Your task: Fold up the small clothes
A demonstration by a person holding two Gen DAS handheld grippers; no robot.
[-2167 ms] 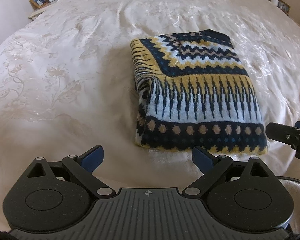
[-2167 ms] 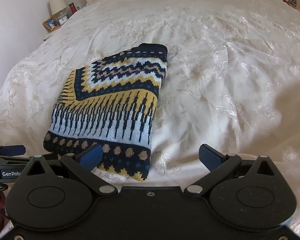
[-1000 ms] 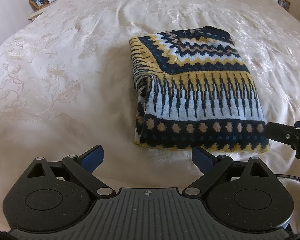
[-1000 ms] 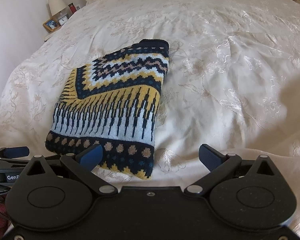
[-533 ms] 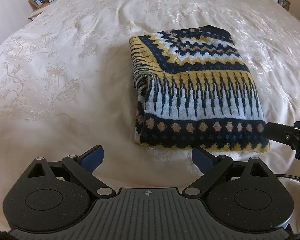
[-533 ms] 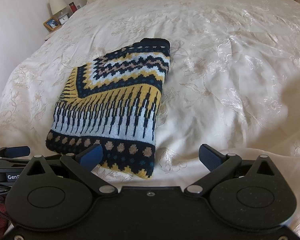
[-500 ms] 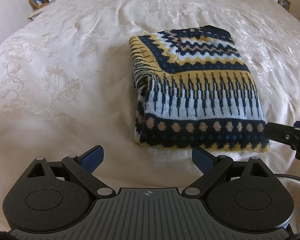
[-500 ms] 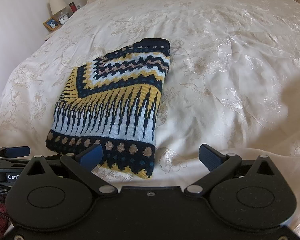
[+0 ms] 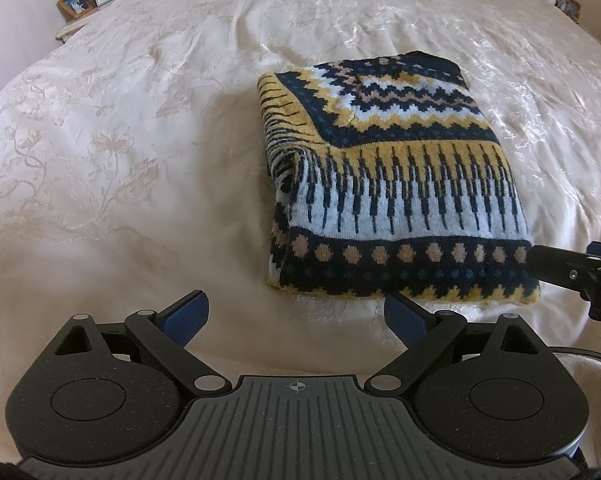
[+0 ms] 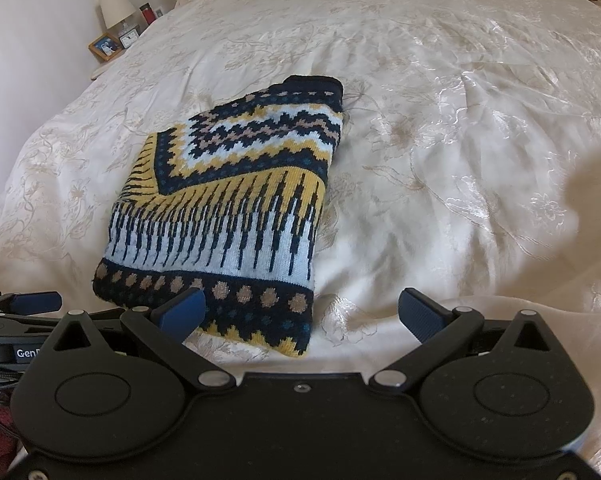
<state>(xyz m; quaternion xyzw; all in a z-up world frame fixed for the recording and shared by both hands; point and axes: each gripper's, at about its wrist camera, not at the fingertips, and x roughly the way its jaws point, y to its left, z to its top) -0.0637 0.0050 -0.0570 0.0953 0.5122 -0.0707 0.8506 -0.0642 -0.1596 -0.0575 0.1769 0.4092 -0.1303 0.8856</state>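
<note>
Sweater lay folded into a compact rectangle on the bed, flat, nothing gripping it. Fold looked finished; judged the task near its end for this piece.

Left hand-held gripper was released, jaws spread wide, empty, hovering off the bed just short of the sweater's near hem. Sweater sat ahead of it and offset to its right; its right fingertip showed just in front of the hem's yellow zigzag edge, contact not determinable.

Right hand-held gripper was also released and empty. Sweater sat ahead and to its left; its left fingertip overlapped the dotted hem band in view, the other finger over bare bedspread.

Key relation: the sweater's long axis ran away from both grippers, hem end nearest, dark collar end farthest. It lay between the two, so each hand had one near corner: left took the near-left, right the near-right. Neither looked clearly closer.

If another fold or a lift was wanted, likely a symmetric grab at the hem corners. Risk: thick knit layers slipping apart.
</note>
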